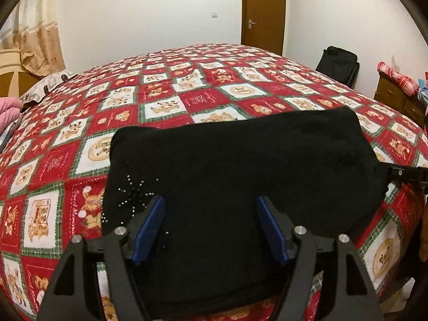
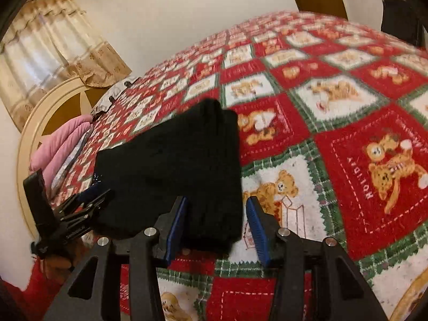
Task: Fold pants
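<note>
The black pants (image 1: pixel 240 160) lie folded into a compact rectangle on the red, white and green quilt (image 1: pixel 187 99). A small beaded starburst shows at their left side. My left gripper (image 1: pixel 210 200) hovers open over the near edge of the pants, its blue pads (image 1: pixel 149 230) spread wide and pressing on nothing. In the right wrist view the pants (image 2: pixel 174 160) reach between the fingers of my right gripper (image 2: pixel 217 200), which is open, with a gap beside its right pad (image 2: pixel 258 230). The left gripper (image 2: pixel 80 208) shows at the pants' far left end, and the right gripper (image 1: pixel 406 175) at the right edge.
The quilt (image 2: pixel 334 107) covers a large bed that stretches far beyond the pants. A pink pillow (image 2: pixel 61 147) and a round headboard (image 2: pixel 34 123) lie to the left. A brown door (image 1: pixel 263 10), a black case (image 1: pixel 338 64) and wooden drawers (image 1: pixel 393 93) stand past the bed.
</note>
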The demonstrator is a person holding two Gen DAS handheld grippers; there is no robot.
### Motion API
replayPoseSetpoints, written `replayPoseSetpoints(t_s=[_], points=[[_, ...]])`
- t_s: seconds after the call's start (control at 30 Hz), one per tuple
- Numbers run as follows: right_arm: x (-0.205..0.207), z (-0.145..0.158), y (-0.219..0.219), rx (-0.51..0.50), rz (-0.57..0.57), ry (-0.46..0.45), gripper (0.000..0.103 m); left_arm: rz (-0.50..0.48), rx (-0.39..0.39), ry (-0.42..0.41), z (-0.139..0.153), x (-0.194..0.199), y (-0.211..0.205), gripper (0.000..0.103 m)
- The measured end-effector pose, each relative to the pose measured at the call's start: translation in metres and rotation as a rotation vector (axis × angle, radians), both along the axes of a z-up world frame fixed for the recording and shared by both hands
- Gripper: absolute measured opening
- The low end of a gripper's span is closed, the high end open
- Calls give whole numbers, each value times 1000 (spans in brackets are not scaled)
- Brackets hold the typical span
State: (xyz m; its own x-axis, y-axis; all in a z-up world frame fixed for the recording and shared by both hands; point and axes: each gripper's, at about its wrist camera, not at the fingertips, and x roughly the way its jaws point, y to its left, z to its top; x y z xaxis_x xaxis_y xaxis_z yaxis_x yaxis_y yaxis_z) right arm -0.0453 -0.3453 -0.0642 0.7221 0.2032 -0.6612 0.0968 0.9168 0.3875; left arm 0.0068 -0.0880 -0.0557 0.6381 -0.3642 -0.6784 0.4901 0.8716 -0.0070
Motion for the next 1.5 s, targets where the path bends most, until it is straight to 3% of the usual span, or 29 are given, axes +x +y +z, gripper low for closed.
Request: replayPoseSetpoints(t_s=[0.1, 0.23, 0.3, 0.37, 0.4, 0.43, 0.5, 0.6, 0.67, 0.7, 0.73, 0.8, 0.97, 1.1, 1.17, 1.23, 1.33, 1.43, 1.5], points=[[-3, 11, 10, -60, 14, -19, 49, -13, 9, 19, 10, -2, 8, 74], [-22, 32, -9, 38, -63, -99, 49, 41, -39, 42, 32, 4, 39, 75], [-25, 43, -14, 71, -100, -149, 49, 79, -54, 0, 44, 6, 54, 88], [-25, 55, -20, 128, -126, -203, 54, 155, -38, -54, 54, 11, 71, 98], [-21, 58, -22, 156, -128, -216, 64, 192, -35, -72, 57, 16, 80, 98], [-17, 61, -22, 183, -130, -223, 68, 219, -38, -70, 58, 23, 88, 98], [-3, 64, -20, 204, -125, -224, 68, 257, -57, -45, 57, 36, 99, 98], [14, 71, -1, 164, -76, -236, 68, 279, -60, -34, 51, 50, 101, 98], [26, 75, 25, 64, -25, -227, 67, 255, -60, -29, 47, 61, 92, 98], [32, 77, 39, -11, -3, -225, 60, 236, -57, -26, 47, 66, 87, 98], [39, 75, 49, -67, 16, -216, 43, 223, -52, -23, 47, 71, 83, 97], [53, 68, 60, -127, 42, -166, 26, 235, -1, -4, 41, 92, 69, 94], [85, 21, 42, -74, 8, -32, 25, 283, 138, 84, 15, 127, 50, 89], [87, 12, 28, 16, -29, -54, 25, 313, 178, 101, -1, 149, 48, 89], [85, 17, 32, -1, -38, -51, 25, 334, 196, 109, -3, 159, 50, 89], [73, 29, 42, -25, -43, -104, 26, 342, 176, 100, 7, 157, 57, 88], [50, 44, 68, 13, 72, -227, 26, 332, 127, 34, 28, 131, 68, 88], [47, 33, 109, 17, 210, -177, 26, 326, 109, 20, 36, 104, 71, 88], [49, 22, 121, 2, 235, -137, 26, 310, 95, 28, 36, 87, 68, 89]])
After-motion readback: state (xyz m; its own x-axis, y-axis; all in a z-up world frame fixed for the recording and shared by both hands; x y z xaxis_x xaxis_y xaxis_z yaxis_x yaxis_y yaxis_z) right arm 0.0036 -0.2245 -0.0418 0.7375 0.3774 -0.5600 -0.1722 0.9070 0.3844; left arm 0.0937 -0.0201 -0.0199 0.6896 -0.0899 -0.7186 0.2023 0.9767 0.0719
